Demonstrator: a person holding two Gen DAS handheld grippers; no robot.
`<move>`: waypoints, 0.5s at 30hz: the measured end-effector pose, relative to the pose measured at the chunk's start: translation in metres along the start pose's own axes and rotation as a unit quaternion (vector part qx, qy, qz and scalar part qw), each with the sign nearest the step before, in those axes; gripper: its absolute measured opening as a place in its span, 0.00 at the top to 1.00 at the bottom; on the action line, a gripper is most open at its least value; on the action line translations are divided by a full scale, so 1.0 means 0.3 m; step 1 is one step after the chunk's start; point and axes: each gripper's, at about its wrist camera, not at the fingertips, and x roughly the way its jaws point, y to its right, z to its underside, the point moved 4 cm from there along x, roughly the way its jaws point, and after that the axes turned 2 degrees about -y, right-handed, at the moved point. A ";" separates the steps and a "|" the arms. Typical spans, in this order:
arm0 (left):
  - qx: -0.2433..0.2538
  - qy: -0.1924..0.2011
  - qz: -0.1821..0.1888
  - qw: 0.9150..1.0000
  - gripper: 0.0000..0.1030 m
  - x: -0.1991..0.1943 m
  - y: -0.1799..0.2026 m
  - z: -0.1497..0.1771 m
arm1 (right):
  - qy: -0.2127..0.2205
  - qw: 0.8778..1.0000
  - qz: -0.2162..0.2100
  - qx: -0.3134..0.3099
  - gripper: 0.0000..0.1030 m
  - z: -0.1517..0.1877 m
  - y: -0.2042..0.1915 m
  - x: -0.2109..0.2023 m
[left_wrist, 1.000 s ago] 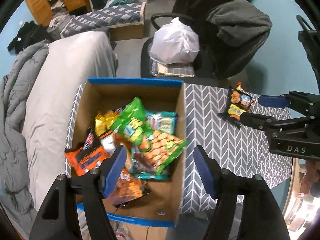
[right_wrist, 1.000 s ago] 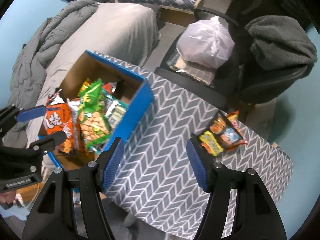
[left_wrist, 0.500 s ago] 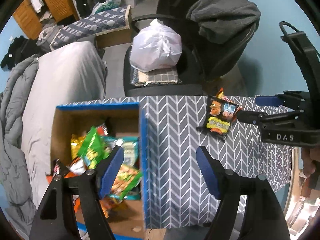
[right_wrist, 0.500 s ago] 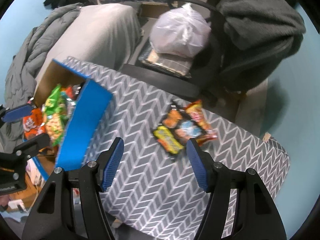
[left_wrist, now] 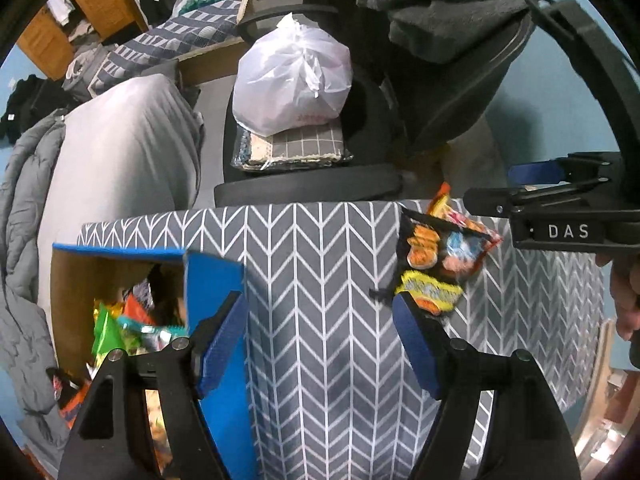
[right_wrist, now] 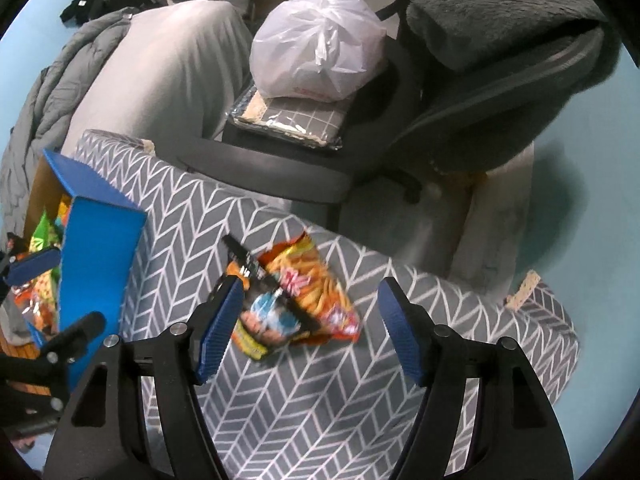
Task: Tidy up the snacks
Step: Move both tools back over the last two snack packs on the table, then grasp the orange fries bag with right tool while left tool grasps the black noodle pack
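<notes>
At the left of the left wrist view we see the blue cardboard box (left_wrist: 216,280) standing on the grey chevron tablecloth (left_wrist: 320,264), with bright snack packets (left_wrist: 120,328) piled inside it. Our left gripper (left_wrist: 320,344) hangs at the bottom centre with its jaws spread wide over bare cloth, nothing between them. Right of centre lie two snack bags (left_wrist: 436,264), one overlapping the other, the black one on top. Our right gripper (left_wrist: 520,184) enters from the right edge. In the right wrist view its jaws (right_wrist: 310,332) are opening above those bags (right_wrist: 296,300), which lie between the blue pads without being touched. An office chair (right_wrist: 280,168) carries a white plastic bag (right_wrist: 320,40) beyond the table.
</notes>
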 end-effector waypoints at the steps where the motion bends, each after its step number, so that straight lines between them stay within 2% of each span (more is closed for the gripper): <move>1: -0.001 0.000 -0.002 1.000 0.26 0.016 0.003 -0.015 | 0.000 1.000 0.000 -0.003 0.31 -0.012 0.001 0.011; 9: -0.003 -0.002 -0.015 1.000 0.26 0.119 0.006 -0.068 | -0.010 1.000 -0.011 0.003 0.31 -0.089 0.012 0.136; 15: -0.003 -0.014 -0.010 1.000 0.26 0.154 0.015 -0.051 | -0.039 0.999 -0.008 0.004 0.31 -0.064 0.020 0.227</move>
